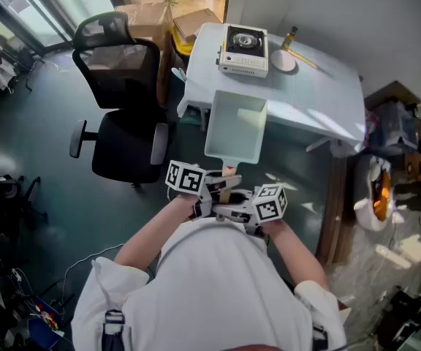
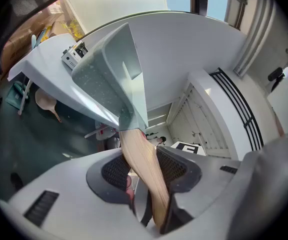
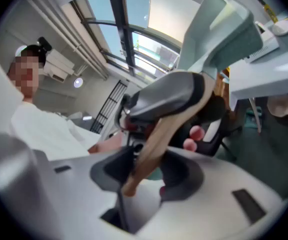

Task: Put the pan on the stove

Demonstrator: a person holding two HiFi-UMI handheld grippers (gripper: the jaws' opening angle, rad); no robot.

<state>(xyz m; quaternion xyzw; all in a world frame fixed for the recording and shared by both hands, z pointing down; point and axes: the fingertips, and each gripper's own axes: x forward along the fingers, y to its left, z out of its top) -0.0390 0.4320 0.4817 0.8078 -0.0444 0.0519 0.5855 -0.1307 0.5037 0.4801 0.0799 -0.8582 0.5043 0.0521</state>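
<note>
The left gripper (image 2: 143, 168) pinched the pale wooden handle (image 2: 134, 144) of the mint-green square pan (image 1: 236, 126); the right gripper (image 3: 146, 170) clamped that handle too, the pan aloft, short of the white portable stove (image 1: 244, 50) on the white table (image 1: 320, 86)

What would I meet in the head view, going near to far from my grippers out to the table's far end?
Left gripper and right gripper, both clamped on the wooden handle → pan → stove.
</note>
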